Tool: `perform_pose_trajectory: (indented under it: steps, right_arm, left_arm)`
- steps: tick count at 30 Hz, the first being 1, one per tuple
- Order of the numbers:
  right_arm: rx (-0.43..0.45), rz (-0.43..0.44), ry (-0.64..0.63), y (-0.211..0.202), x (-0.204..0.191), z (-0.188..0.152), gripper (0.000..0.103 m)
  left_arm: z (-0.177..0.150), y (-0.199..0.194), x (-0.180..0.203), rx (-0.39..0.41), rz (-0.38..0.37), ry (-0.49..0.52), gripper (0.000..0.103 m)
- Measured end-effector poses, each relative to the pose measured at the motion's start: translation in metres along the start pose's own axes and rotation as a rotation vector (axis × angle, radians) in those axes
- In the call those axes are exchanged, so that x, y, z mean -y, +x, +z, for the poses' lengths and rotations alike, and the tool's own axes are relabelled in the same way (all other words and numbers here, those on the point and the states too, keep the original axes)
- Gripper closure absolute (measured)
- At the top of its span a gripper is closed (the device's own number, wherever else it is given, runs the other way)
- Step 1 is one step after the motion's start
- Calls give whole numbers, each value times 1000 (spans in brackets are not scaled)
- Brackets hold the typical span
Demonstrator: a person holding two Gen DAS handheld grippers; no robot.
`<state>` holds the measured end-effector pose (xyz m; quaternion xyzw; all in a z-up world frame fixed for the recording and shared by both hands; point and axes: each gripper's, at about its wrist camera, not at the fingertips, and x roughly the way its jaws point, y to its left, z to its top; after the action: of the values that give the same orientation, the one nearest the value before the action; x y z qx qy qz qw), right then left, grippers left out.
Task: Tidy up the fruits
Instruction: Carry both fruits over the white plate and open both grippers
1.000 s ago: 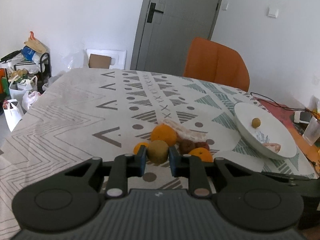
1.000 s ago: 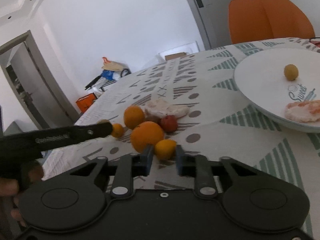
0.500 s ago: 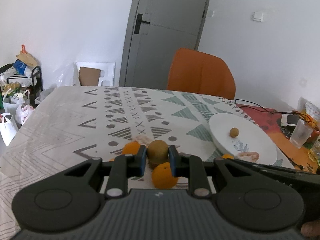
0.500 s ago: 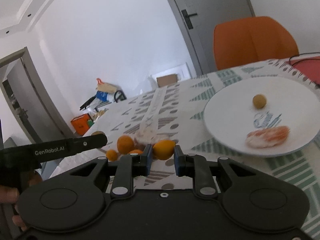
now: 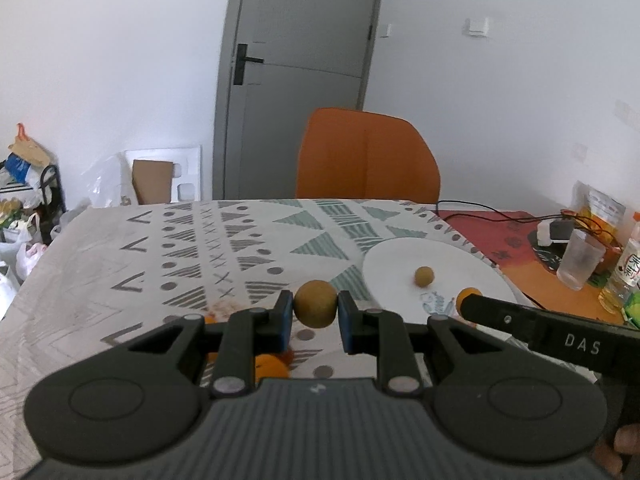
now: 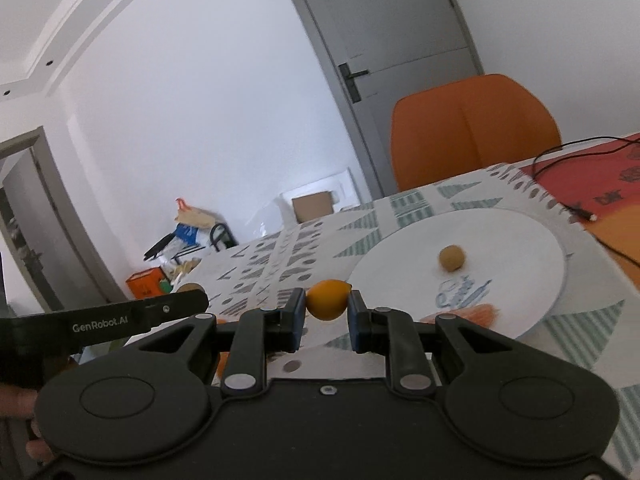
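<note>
The brown kiwi (image 5: 315,303) sits clamped between the pads of the left gripper (image 5: 314,322), raised above the patterned tablecloth (image 5: 200,248). The small orange fruit (image 6: 328,299) is gripped the same way in the right gripper (image 6: 327,322), near the rim of the white plate (image 6: 532,240). One small brown fruit (image 6: 452,257) and a peeled orange segment (image 6: 472,313) lie on the plate; most of its surface is bare. More oranges (image 5: 270,366) lie on the cloth below the left gripper. The plate's far rim lies near the table edge, beside a black cable (image 6: 580,184). An orange chair (image 5: 366,156) stands behind the table.
</note>
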<state>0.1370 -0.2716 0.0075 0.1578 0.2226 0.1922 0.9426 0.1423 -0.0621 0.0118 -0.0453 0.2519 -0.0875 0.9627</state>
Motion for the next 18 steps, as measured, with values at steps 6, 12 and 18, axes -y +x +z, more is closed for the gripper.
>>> perform_pose_trajectory:
  steps: [6, 12, 18]
  right_arm:
    - [19, -24, 24, -6, 21, 4, 82]
    - [37, -56, 54, -11, 41, 8, 82]
    - [50, -80, 82, -15, 58, 8, 82]
  left_arm:
    - [5, 10, 20, 1, -25, 32, 81]
    - [8, 22, 38, -7, -51, 58, 81]
    - [9, 34, 54, -18, -79, 82, 81]
